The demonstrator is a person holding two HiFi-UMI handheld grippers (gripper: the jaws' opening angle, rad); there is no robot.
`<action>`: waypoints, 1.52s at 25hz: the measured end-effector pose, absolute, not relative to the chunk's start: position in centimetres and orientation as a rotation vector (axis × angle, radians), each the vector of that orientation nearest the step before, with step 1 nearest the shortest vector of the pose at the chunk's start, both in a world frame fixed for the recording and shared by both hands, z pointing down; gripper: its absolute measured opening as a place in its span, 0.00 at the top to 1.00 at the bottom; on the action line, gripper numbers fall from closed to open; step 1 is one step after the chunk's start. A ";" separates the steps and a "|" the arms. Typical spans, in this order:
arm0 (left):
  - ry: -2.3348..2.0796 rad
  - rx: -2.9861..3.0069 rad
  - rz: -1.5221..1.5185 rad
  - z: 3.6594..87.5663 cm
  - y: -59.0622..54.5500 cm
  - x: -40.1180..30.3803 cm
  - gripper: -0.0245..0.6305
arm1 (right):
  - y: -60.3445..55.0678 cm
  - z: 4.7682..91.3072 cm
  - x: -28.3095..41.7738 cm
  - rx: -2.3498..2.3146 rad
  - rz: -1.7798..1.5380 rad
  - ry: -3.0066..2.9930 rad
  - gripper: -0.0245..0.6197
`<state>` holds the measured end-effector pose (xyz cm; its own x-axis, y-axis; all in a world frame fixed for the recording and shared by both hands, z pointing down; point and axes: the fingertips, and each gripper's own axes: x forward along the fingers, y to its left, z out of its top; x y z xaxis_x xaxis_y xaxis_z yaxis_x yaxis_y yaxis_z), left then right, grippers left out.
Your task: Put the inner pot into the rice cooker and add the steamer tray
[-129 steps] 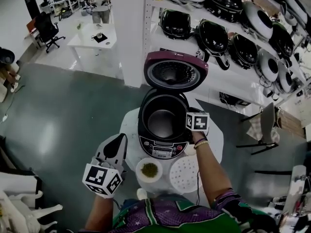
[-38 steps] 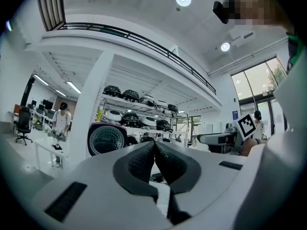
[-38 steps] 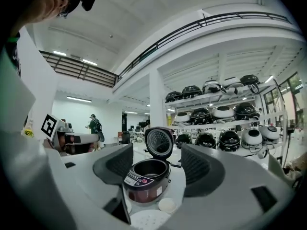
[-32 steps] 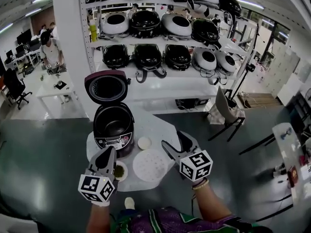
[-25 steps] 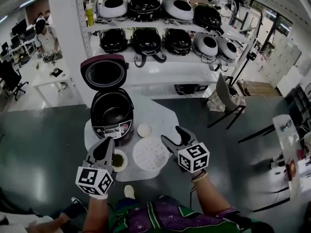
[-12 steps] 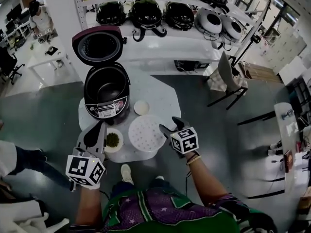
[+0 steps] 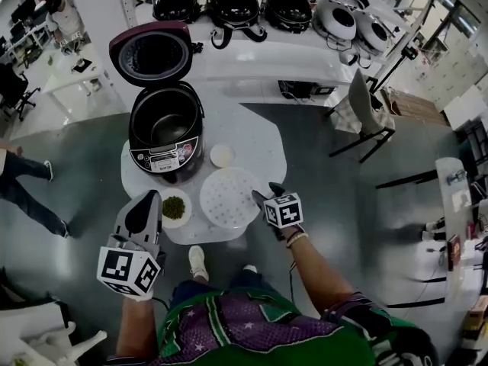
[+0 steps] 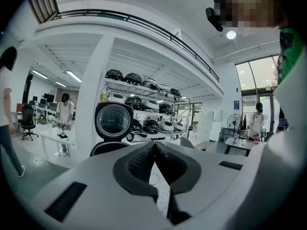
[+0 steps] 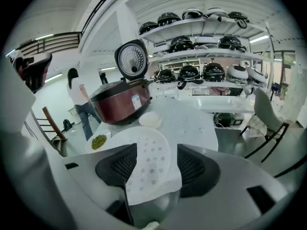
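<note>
The steamer tray (image 7: pixel 229 197) is a flat white disc dotted with holes, its edge between the right tool's (image 7: pixel 267 193) open jaws, which have just been closing a bit; the left tool (image 8: pixel 154 145) is pinched shut, empty.

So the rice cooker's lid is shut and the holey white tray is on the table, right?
No, the lid stands open, as the head view shows. The holey white tray is on the table.
</note>
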<state>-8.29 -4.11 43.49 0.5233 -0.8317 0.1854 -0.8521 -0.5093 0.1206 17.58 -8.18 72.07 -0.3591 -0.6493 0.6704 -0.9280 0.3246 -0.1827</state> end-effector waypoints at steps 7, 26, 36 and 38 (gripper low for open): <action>-1.446 2.538 0.168 43.9 -4.7 -8.2 0.93 | -9.1 75.9 18.0 1.375 0.805 -2.052 0.62; -1.454 2.500 0.226 45.7 -5.7 -8.6 0.93 | -10.3 80.7 18.6 1.417 0.881 -1.957 0.74; -1.473 2.490 0.240 45.9 -5.5 -9.1 0.93 | -10.8 80.7 18.5 1.448 0.877 -1.926 0.85; -1.477 2.488 0.240 46.0 -5.4 -9.2 0.93 | -10.9 80.7 18.5 1.460 0.880 -1.912 0.88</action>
